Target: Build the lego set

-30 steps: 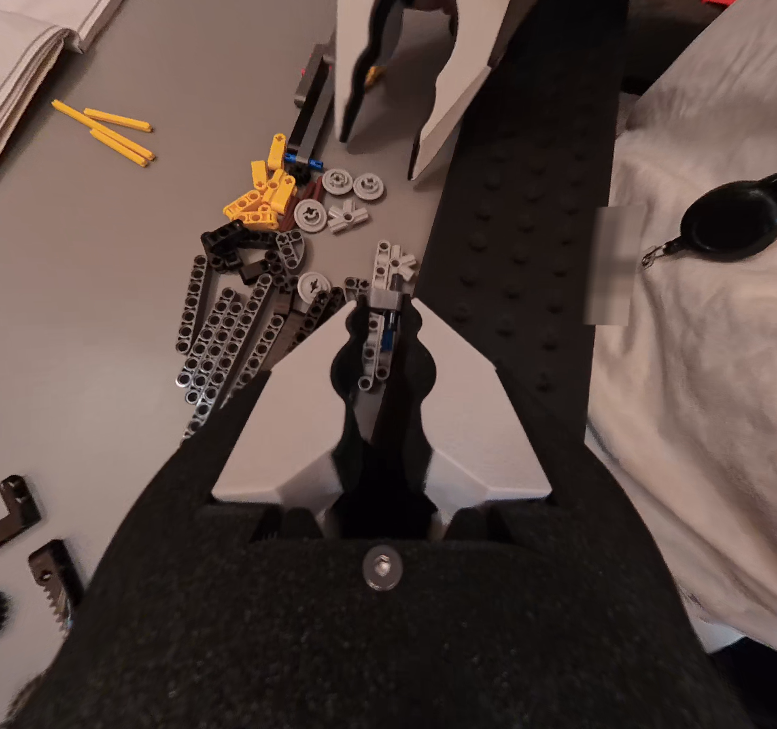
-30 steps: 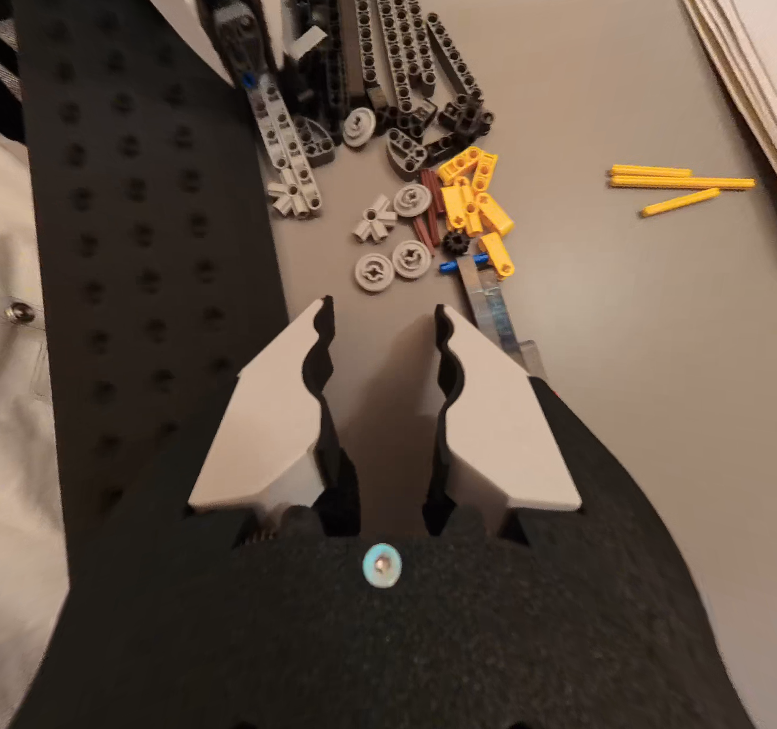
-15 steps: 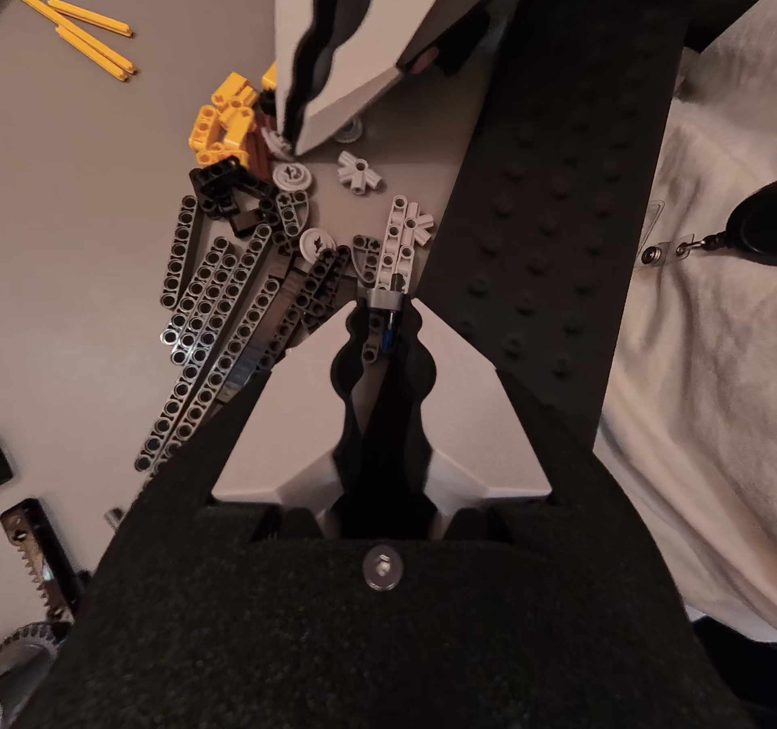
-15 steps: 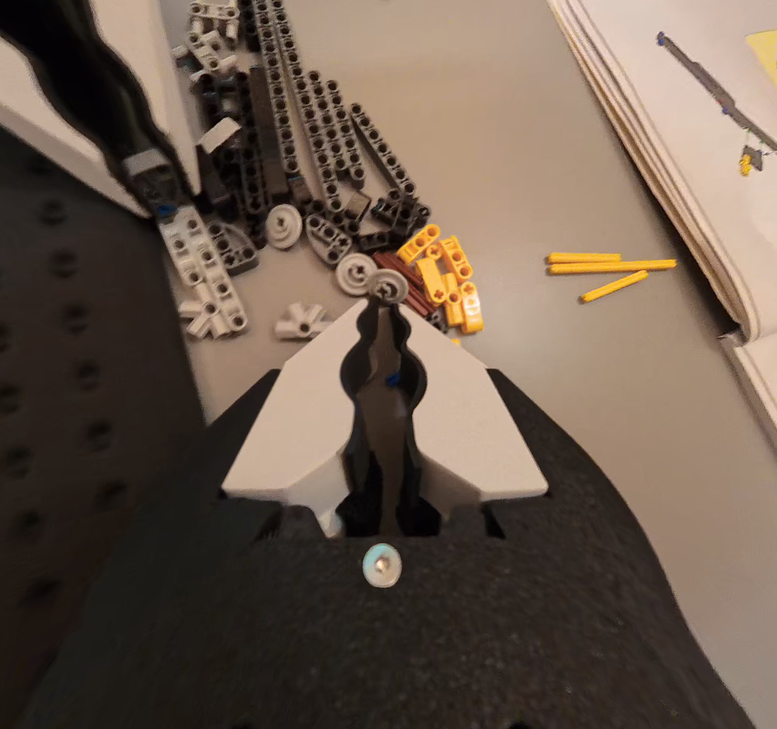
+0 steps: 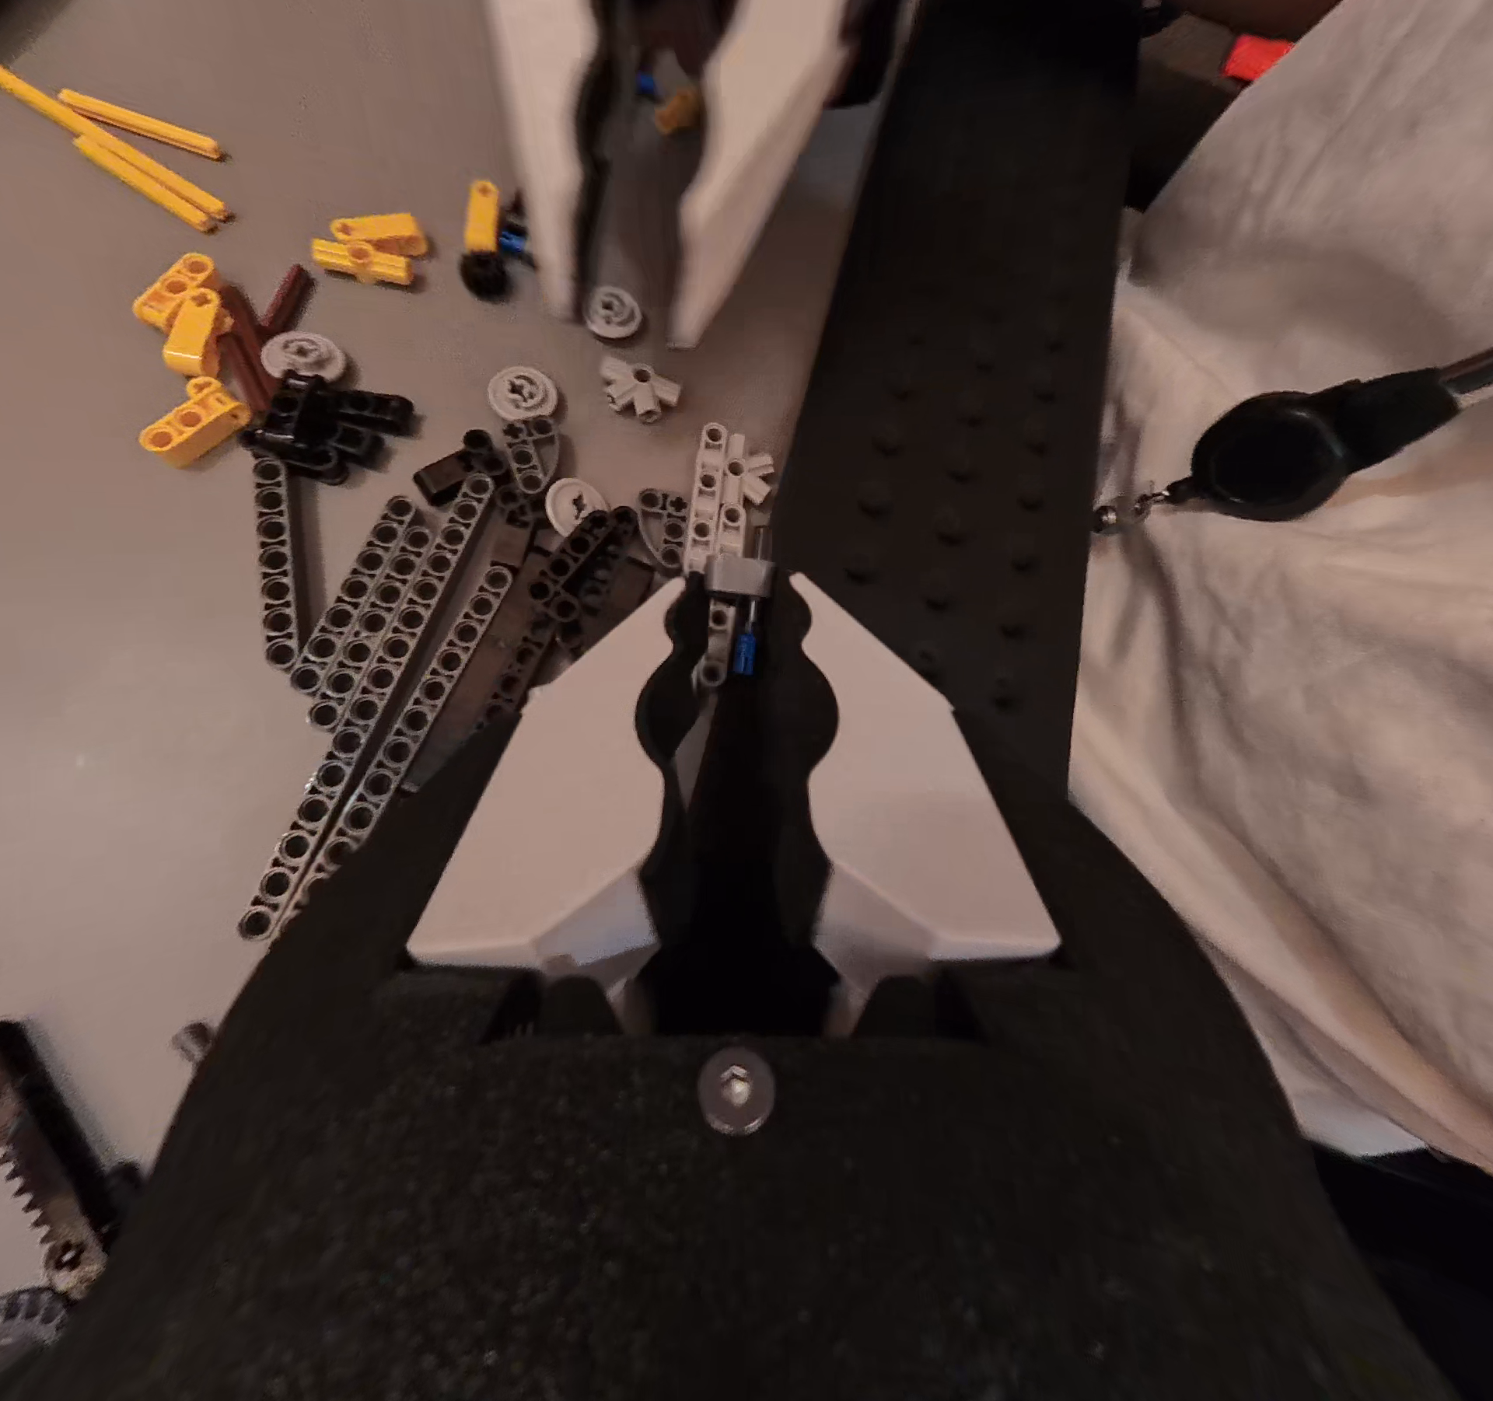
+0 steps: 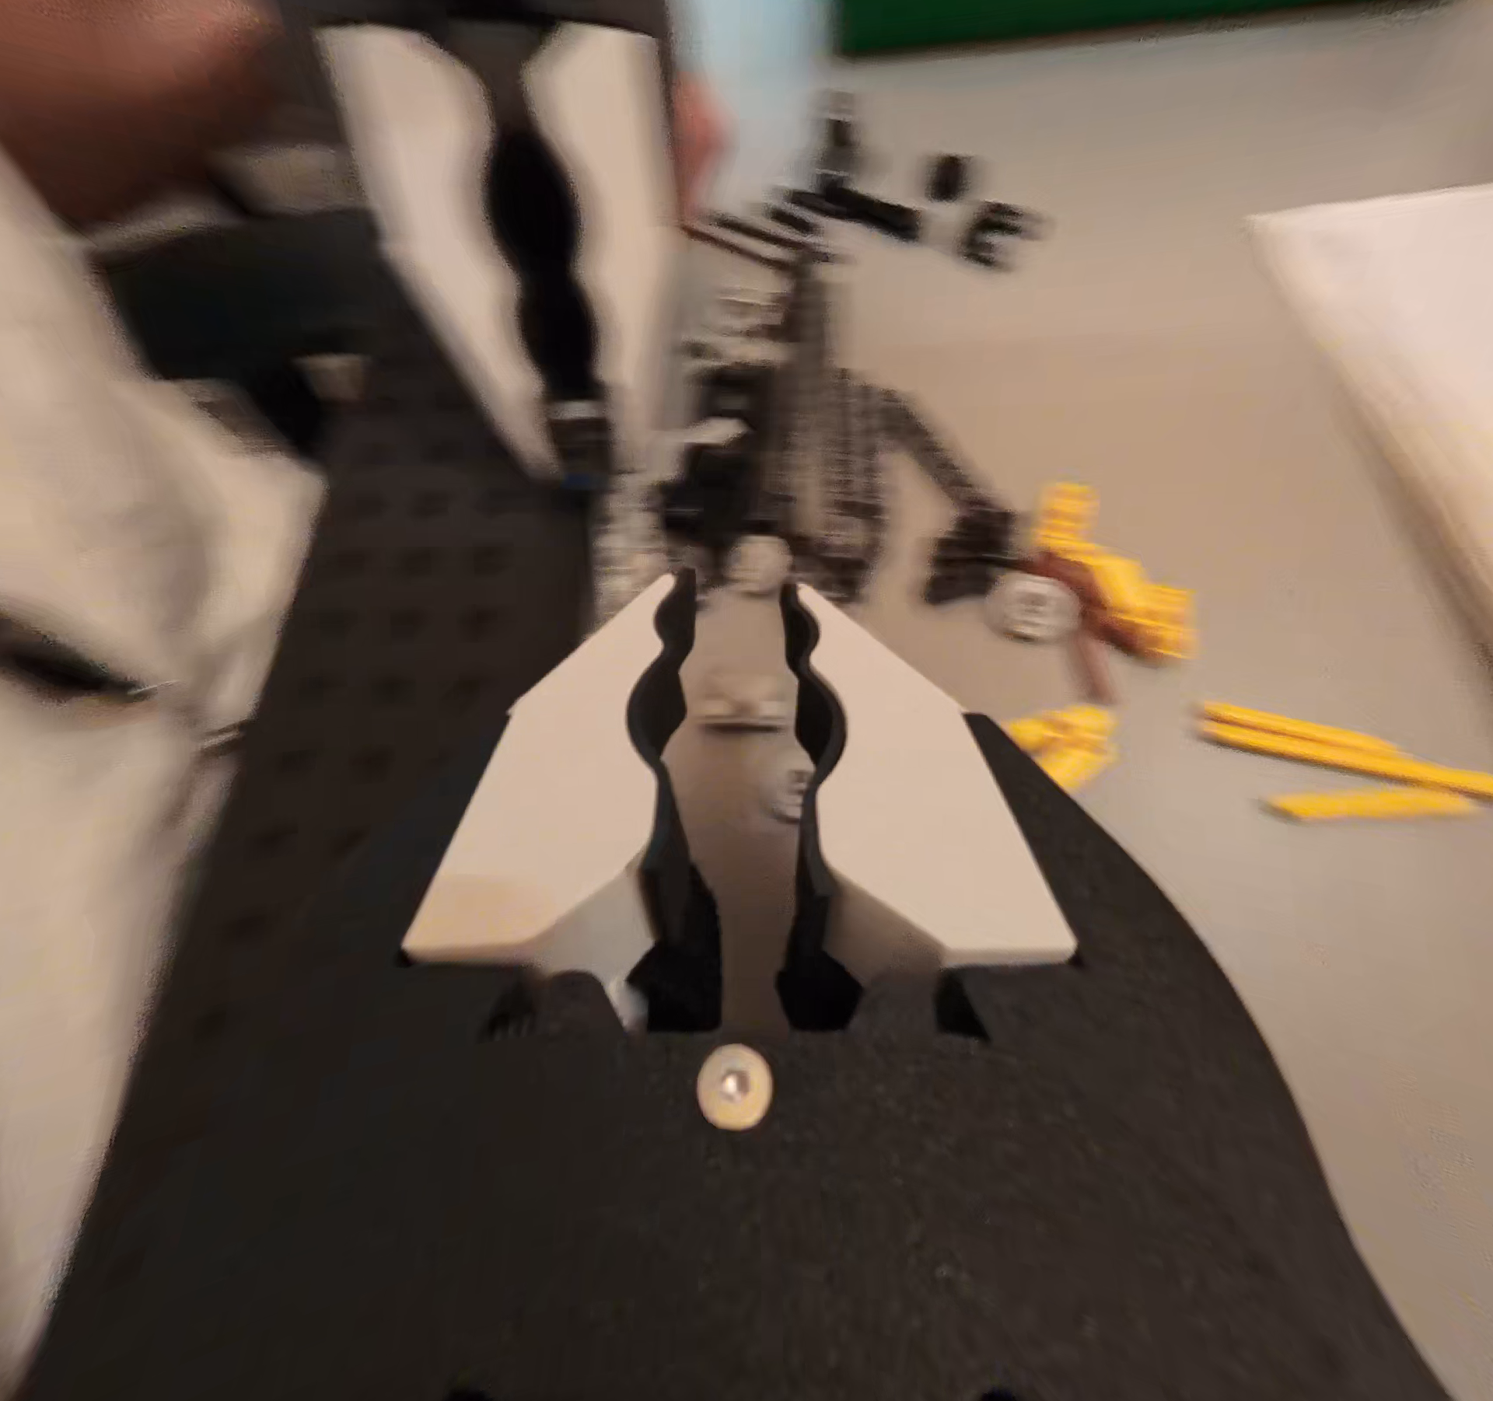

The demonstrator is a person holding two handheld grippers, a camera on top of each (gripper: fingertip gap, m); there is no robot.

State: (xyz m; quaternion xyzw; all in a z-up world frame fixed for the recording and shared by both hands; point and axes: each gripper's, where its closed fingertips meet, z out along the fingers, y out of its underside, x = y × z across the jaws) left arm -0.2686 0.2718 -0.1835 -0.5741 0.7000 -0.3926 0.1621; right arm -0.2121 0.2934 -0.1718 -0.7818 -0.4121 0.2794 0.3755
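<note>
My left gripper (image 5: 737,587) is shut on a small grey lego connector (image 5: 733,575) with a blue pin (image 5: 747,647) and a light grey beam hanging under it. It holds this above the pile of dark grey beams (image 5: 380,635). My right gripper (image 6: 735,583) has its jaws apart over the table. In the left wrist view it (image 5: 626,320) comes in from the top, with a round grey pulley (image 5: 612,310) lying between its tips. The right wrist view is motion-blurred. The left gripper (image 6: 557,457) shows there at upper left.
Yellow connectors (image 5: 186,361), yellow axles (image 5: 121,150), more grey pulleys (image 5: 525,393) and a grey star connector (image 5: 642,389) lie scattered on the grey table. A black studded strip (image 5: 953,393) runs along the right, beside a person's white garment (image 5: 1293,716). A booklet (image 6: 1414,393) lies at the right. The tips of one gripper are about 7 cm away from the tips of the other.
The right gripper was shut at the round grey pieces half a second ago; now its jaws are apart. The yellow connectors lie more scattered. The left gripper stays shut on its piece.
</note>
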